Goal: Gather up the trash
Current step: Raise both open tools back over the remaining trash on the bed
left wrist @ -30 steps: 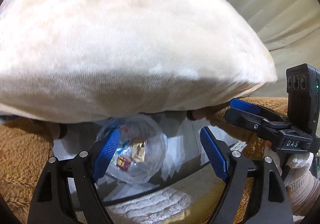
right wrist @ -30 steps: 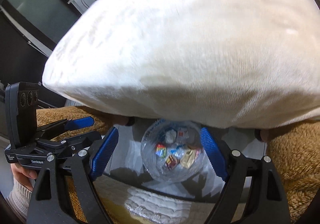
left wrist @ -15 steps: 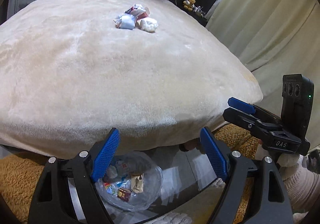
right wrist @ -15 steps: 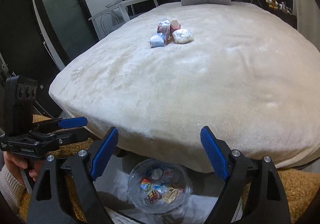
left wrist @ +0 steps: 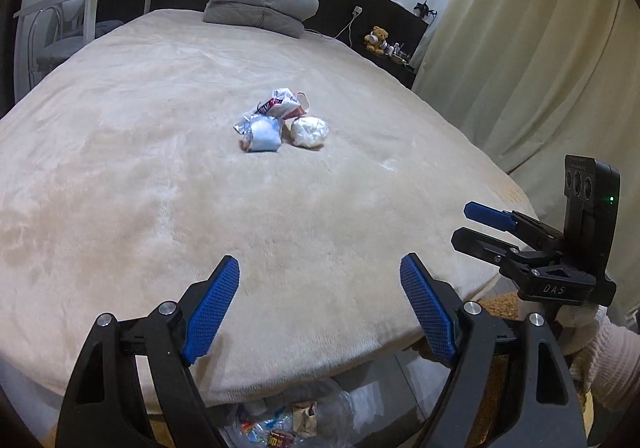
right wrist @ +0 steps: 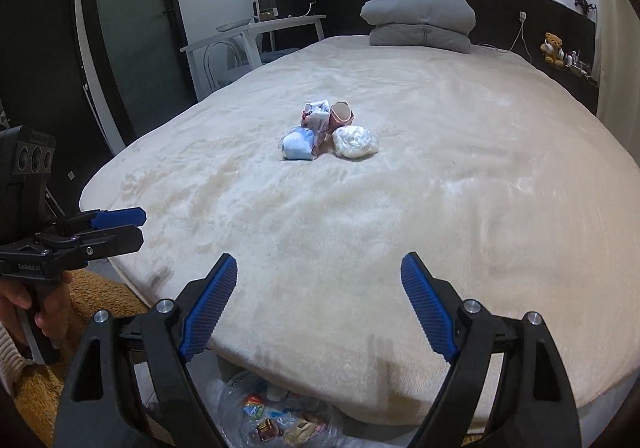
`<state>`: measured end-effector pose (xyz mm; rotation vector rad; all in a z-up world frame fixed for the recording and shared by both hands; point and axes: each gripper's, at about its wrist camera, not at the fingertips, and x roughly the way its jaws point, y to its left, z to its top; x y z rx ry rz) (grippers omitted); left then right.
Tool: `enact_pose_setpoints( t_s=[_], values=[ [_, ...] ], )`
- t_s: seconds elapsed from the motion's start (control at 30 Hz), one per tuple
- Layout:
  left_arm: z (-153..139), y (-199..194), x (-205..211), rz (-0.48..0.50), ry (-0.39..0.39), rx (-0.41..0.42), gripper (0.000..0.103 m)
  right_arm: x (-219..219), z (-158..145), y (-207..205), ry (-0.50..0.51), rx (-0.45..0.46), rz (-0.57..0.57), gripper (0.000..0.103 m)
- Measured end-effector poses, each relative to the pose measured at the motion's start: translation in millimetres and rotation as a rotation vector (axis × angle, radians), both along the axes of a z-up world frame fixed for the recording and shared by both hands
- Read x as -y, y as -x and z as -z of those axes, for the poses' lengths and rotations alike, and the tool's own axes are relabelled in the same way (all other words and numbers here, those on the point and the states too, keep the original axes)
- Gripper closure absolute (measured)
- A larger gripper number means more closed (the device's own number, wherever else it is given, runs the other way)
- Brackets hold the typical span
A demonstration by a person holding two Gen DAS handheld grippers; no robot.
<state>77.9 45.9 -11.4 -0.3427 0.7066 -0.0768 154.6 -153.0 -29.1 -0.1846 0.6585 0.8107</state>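
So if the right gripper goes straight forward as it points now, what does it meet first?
Probably the cream blanket on the bed, some way short of the trash pile. The right gripper, jaws open, points slightly down at the bed; depth is unclear.

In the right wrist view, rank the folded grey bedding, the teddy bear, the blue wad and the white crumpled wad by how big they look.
1. folded grey bedding
2. blue wad and white crumpled wad: look alike, unranked
3. teddy bear, though farthest away, so true size is unsure

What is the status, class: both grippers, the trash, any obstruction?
Left gripper open, empty; right gripper open, empty. Trash pile mid-bed, untouched, well ahead of both. Trash bag on floor below bed edge. Nothing between grippers and pile.
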Motion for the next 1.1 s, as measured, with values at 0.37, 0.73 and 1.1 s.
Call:
enact_pose_setpoints(
  t_s=[0.37,0.73,1.1],
  values=[
    [-10.5,-42.1,-34.0,-0.041,0.014,0.002,0.022,-38.6,-1.5,-59.9,0.028,0.018,-0.011,0.020],
    [-16.2,-87.9,-68.1,-0.073,0.000,0.030,0.022,-72.5,13.3,-128.2,0.047,-0.022,0.029,0.020],
    [-0.8,-125.5,-89.1,-0.069,-0.023,0.026,0.022,-113.7,32.1,-181.4,0.051,-0.075,0.030,0.020]
  ],
)
